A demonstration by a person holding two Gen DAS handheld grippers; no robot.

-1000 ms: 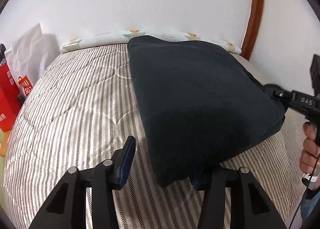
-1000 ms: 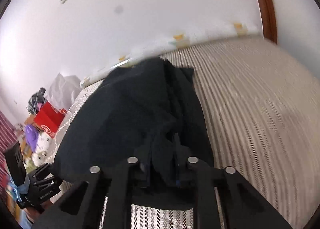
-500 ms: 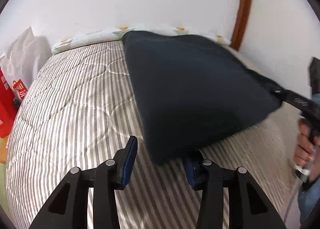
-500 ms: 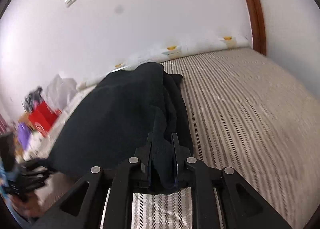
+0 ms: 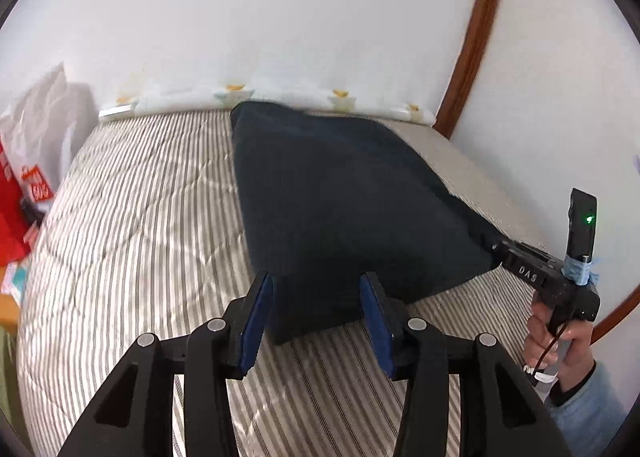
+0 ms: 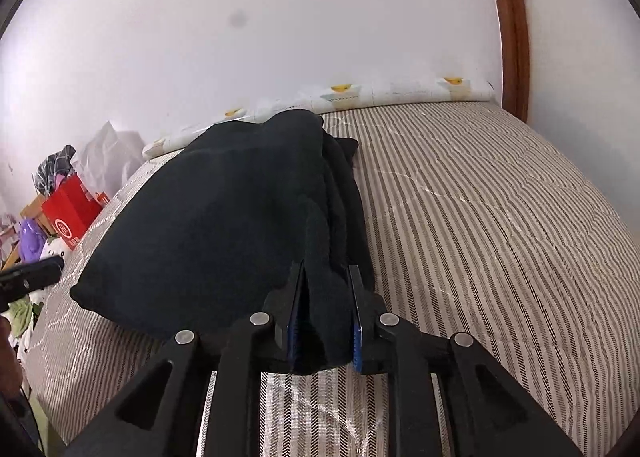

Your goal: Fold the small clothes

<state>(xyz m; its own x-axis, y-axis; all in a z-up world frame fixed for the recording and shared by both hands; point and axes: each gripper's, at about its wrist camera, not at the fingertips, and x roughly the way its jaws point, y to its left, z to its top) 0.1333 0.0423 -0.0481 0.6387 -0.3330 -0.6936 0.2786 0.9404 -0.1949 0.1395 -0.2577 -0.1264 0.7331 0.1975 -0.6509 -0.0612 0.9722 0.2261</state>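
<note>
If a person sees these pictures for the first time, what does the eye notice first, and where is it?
First comes the dark garment, a large folded mass lying on the striped bed and reaching toward the far wall. Next, the right tool is shut on its near right corner, while the left tool stands open around the near left corner. A red bag beside the bed on the left adds the only bright colour.

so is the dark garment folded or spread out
Folded: the dark garment shows stacked layers along its right edge on the bed, the right gripper pinching them.
</note>
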